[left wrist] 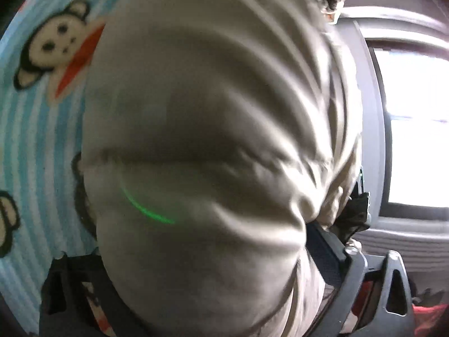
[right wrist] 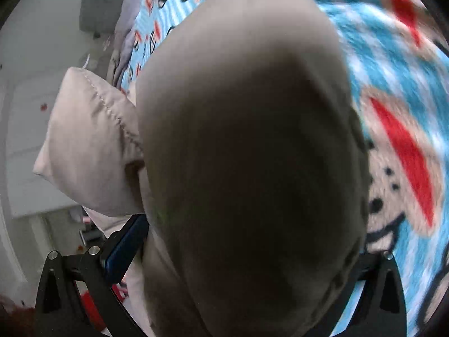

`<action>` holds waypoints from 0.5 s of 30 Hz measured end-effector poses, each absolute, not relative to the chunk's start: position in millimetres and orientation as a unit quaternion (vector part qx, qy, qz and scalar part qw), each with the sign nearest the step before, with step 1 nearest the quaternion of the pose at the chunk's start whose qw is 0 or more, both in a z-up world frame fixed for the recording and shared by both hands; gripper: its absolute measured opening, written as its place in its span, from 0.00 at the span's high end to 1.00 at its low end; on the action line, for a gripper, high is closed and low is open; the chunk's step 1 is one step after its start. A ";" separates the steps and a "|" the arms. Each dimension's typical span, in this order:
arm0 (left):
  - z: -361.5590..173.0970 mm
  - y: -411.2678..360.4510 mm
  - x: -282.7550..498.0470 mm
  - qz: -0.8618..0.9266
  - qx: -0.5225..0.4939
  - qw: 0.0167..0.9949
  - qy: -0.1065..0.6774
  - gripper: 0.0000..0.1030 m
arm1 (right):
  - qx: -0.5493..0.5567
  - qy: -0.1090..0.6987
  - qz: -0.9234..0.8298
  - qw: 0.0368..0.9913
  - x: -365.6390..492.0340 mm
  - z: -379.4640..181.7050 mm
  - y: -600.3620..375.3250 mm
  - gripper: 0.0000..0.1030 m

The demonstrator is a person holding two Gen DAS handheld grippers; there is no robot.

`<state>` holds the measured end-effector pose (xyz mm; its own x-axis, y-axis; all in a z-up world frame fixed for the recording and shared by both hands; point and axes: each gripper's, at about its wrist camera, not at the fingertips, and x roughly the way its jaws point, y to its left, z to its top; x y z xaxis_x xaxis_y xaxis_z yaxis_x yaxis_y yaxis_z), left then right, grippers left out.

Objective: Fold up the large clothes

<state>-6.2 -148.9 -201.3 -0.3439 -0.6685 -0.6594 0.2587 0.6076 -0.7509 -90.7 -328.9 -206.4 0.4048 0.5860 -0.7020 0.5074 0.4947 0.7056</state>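
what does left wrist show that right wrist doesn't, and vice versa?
Left wrist only: a bright window at the right edge, a green light arc on the fabric, and deep radiating wrinkles in the cloth.

Right wrist only: a stitched padded flap of the garment sticking out to the left, and a pale floor beyond it.

Both: the beige padded garment fills the frame, bulging between the claw fingers of the left claw and the right claw, over the blue striped monkey-print blanket. Whether the pads are pressing on it is hidden.
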 end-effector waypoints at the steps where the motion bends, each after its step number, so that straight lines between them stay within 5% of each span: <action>1: -196.5 -150.0 -7.5 -0.422 -0.142 0.557 0.701 0.08 | 0.512 0.540 0.027 0.668 -91.2 -204.7 -327.3 0.08; 6: -152.2 -146.7 6.7 -0.466 -0.111 0.575 0.663 0.13 | 0.525 0.511 0.029 0.680 -83.8 -177.1 -310.2 0.28; 15: -104.2 -85.5 98.9 -0.475 -0.083 0.614 0.626 0.13 | 0.513 0.462 0.058 0.721 11.7 -144.7 -221.5 0.29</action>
<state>98.9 -85.5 -104.2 -0.2332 -0.6866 -0.6886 0.4781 0.5357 -0.6961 11.7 -221.5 -144.7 0.5663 0.5573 -0.6072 0.3906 0.4672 0.7932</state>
